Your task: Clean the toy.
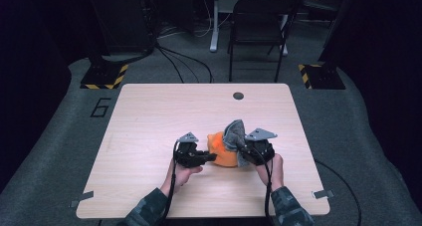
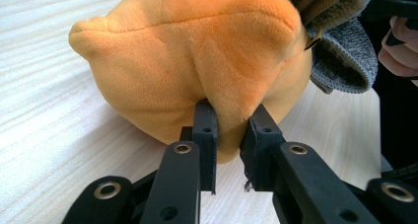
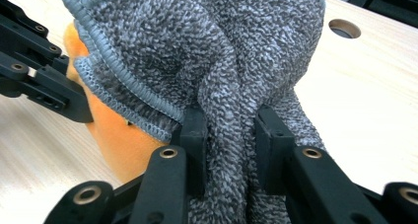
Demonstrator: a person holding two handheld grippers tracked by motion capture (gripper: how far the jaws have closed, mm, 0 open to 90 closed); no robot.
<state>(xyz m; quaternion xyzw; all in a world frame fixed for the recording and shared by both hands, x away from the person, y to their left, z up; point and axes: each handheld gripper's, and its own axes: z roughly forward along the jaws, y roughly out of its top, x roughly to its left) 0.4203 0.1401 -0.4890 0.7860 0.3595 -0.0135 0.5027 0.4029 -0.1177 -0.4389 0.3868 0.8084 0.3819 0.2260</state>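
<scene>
High view: I have my left gripper (image 1: 208, 157) pinching the soft orange plush fabric (image 1: 222, 154) on the counter (image 1: 149, 116), right gripper (image 1: 245, 151) clamping the grey knitted cloth (image 1: 234, 134). Pulling harder could slip either narrow pinch.

The orange plush toy (image 2: 197, 61) is soft cloth with a short, velvety nap, matt, creased where it is pinched. The grey cloth (image 3: 217, 51) is a coarse, nubbly terry-like knit with a ribbed stitched hem. The left gripper (image 2: 229, 135) and the right gripper (image 3: 229, 135) look like matt black hard plastic with dull metal rivets. The table (image 1: 164, 111) is pale wood-grain laminate, smooth with a faint sheen. The floor (image 1: 59, 136) looks like rough grey carpet.
</scene>
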